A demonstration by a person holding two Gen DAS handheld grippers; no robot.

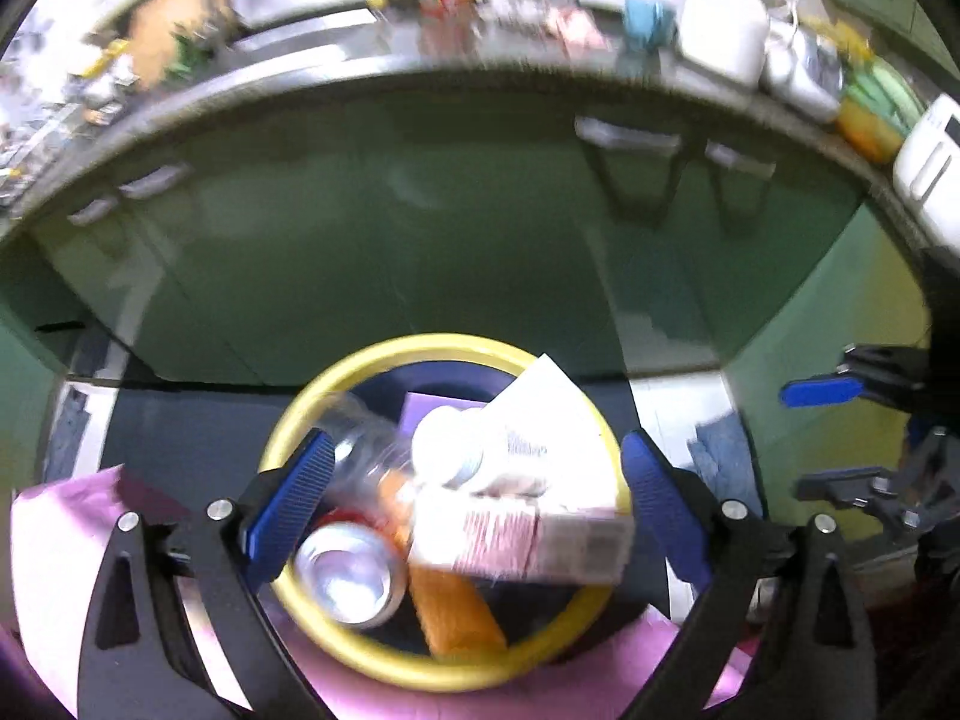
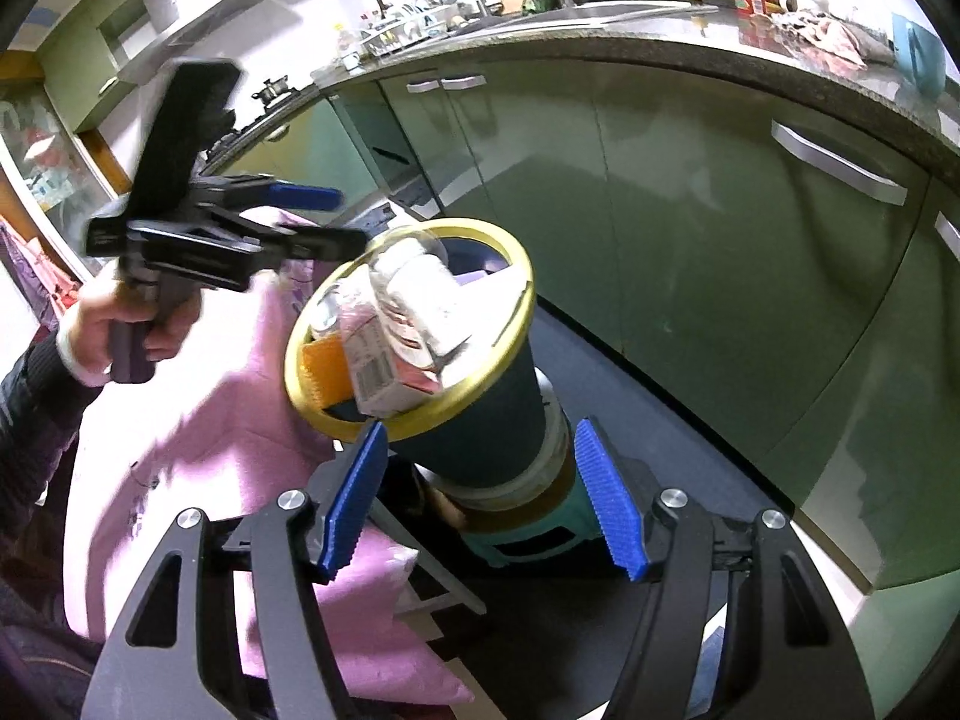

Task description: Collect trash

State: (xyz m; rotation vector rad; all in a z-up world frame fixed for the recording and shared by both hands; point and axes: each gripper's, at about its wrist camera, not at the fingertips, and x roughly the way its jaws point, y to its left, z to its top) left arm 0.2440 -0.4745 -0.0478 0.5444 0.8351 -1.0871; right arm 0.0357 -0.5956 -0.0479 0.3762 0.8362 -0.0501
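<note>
A dark bin with a yellow rim [image 1: 420,341] [image 2: 480,227] stands on the floor, full of trash. On top lies a white and pink carton [image 1: 528,516] [image 2: 384,360]. Beside it are a metal can [image 1: 354,570], a clear plastic bottle [image 1: 360,438] and an orange piece [image 1: 456,612] [image 2: 324,369]. My left gripper [image 1: 477,438] [image 2: 354,217] hovers over the bin mouth, jaws wide open and empty. My right gripper [image 2: 480,427] [image 1: 792,441] stays open to the right of the bin, which shows beyond its fingers; it holds nothing.
Green cabinet doors [image 2: 690,228] run behind the bin under a cluttered counter [image 2: 750,60]. A pink cloth [image 2: 198,432] lies left of the bin. A dark mat [image 2: 660,450] covers the floor. A person's hand [image 2: 120,324] grips the left tool.
</note>
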